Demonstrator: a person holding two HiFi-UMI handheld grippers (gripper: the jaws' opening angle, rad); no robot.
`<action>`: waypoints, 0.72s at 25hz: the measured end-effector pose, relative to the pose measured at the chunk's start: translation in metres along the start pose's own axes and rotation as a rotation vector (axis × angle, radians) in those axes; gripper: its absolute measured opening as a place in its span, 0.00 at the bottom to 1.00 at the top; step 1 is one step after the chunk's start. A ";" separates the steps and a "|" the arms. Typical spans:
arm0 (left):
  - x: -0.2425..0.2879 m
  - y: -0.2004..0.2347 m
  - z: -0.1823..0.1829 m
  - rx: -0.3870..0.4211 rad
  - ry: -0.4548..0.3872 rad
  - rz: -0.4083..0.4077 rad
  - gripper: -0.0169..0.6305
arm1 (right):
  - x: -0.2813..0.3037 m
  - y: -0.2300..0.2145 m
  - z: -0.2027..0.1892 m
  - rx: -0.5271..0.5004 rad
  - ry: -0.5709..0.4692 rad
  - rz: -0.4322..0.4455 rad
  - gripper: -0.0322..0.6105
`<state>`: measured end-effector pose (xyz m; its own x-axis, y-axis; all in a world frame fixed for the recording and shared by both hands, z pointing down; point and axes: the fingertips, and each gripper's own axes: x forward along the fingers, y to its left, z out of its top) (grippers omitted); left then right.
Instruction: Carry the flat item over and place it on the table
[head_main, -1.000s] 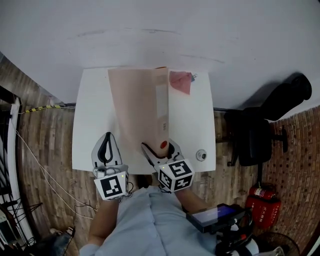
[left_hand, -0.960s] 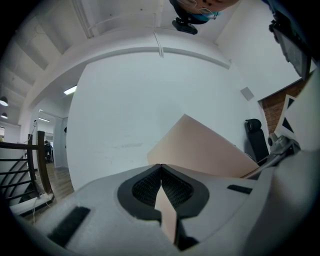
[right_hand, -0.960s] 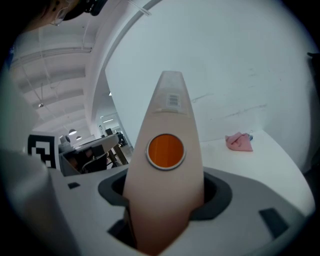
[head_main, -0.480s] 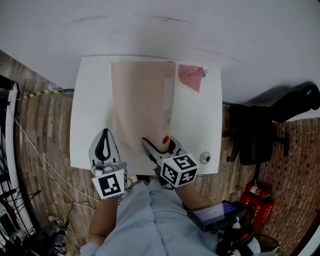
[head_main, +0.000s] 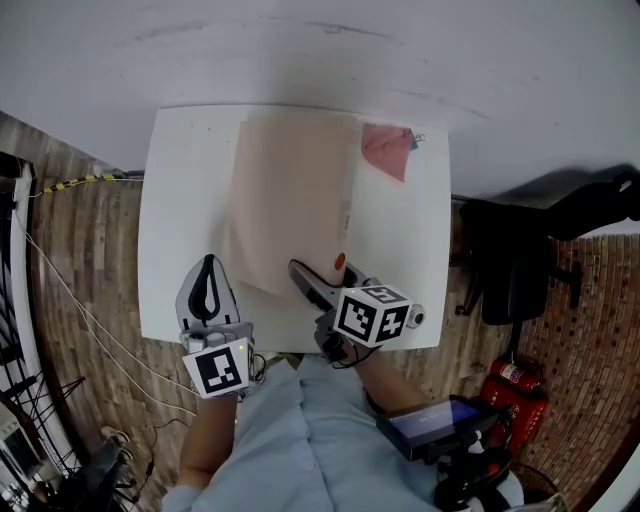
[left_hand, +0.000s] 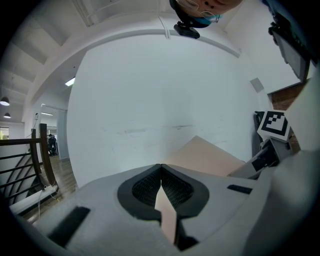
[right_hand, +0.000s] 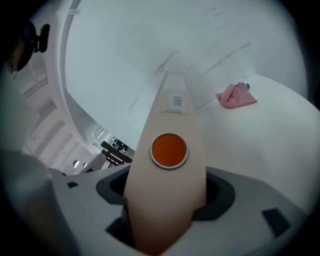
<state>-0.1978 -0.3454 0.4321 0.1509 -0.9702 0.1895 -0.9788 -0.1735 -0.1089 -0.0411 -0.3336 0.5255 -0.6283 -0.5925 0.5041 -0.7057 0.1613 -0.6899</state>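
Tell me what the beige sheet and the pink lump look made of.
Sheet: likely matte paper or thin card; it bows and shows a folded flap. Pink lump: probably soft cloth, crumpled into folds; too small to be sure.

The tan envelope (head_main: 290, 190) has its near end hidden between the opening jaws of the right claw (head_main: 322, 272). Its label (right_hand: 176, 101) is too blurred to read. A small round thing (head_main: 415, 317) at the surface (head_main: 180, 200) corner sits partly behind that claw's marker cube (head_main: 375, 315).
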 end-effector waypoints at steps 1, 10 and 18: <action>0.001 0.000 0.000 0.000 0.001 0.000 0.04 | 0.002 -0.001 0.000 0.010 0.008 0.001 0.56; -0.001 0.009 -0.002 0.003 0.017 0.030 0.04 | 0.023 0.008 -0.015 0.076 0.076 0.045 0.56; -0.010 0.028 -0.009 0.002 0.031 0.075 0.04 | 0.042 0.014 -0.026 0.123 0.114 0.070 0.57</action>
<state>-0.2276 -0.3386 0.4358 0.0725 -0.9747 0.2112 -0.9870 -0.1007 -0.1257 -0.0858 -0.3354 0.5503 -0.7124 -0.4888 0.5035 -0.6180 0.0972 -0.7801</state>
